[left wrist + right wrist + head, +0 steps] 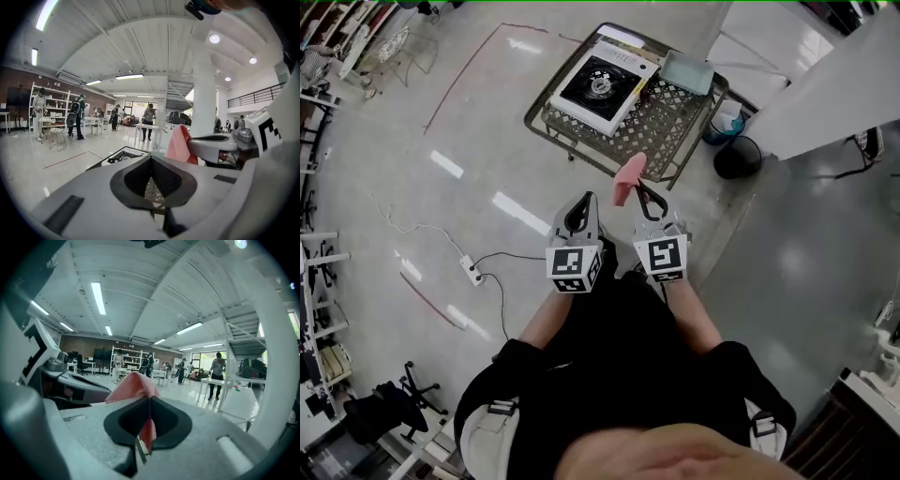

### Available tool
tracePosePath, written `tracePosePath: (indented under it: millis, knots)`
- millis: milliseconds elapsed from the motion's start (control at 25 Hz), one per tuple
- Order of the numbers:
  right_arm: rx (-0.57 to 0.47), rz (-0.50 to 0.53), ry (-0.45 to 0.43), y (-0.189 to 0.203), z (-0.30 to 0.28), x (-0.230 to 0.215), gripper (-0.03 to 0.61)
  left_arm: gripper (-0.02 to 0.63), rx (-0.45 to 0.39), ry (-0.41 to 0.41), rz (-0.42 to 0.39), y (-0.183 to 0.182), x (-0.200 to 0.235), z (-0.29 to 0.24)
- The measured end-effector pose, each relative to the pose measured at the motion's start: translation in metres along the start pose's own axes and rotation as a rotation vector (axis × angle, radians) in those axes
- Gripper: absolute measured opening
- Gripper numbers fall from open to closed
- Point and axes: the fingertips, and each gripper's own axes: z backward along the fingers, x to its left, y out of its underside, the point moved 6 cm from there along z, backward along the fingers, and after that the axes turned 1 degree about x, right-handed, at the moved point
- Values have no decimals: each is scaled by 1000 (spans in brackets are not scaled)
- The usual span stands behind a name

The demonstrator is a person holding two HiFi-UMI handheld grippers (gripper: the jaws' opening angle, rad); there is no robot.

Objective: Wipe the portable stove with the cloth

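The portable stove [603, 84], white with a black top and a round burner, lies on a wire mesh table [661, 127] ahead of me; its corner [123, 156] shows in the left gripper view. My right gripper [643, 192] is shut on a pink cloth [628, 177], which sticks up from its jaws [135, 385] and shows in the left gripper view [179, 144]. My left gripper [582, 207] is shut and holds nothing. Both grippers hang in the air close to my body, short of the table.
A pale green tray [687, 70] lies on the table beside the stove. A black bin [737, 157] and a blue bucket [724, 122] stand on the floor to the right. A power strip with cable [472, 270] lies at left. Several people [75, 116] stand by distant tables and shelves.
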Motion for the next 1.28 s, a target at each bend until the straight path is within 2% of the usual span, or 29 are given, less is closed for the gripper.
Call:
tracePosePath:
  millis: [240,400,920,1280]
  knots:
    - [70,28,17,-7,-42,-11,15,-2,5,50,37,-17,33,-44]
    - [111,34,33,-4,-66,-18,15,-2,35,76,60,-14,50,-64]
    - [240,82,27,-12,-140,-4,15,-2,99,190,74,-30,119,-113]
    - [350,10,27,19,-165,-21,15,-2,173,200,111,-11,136,-143]
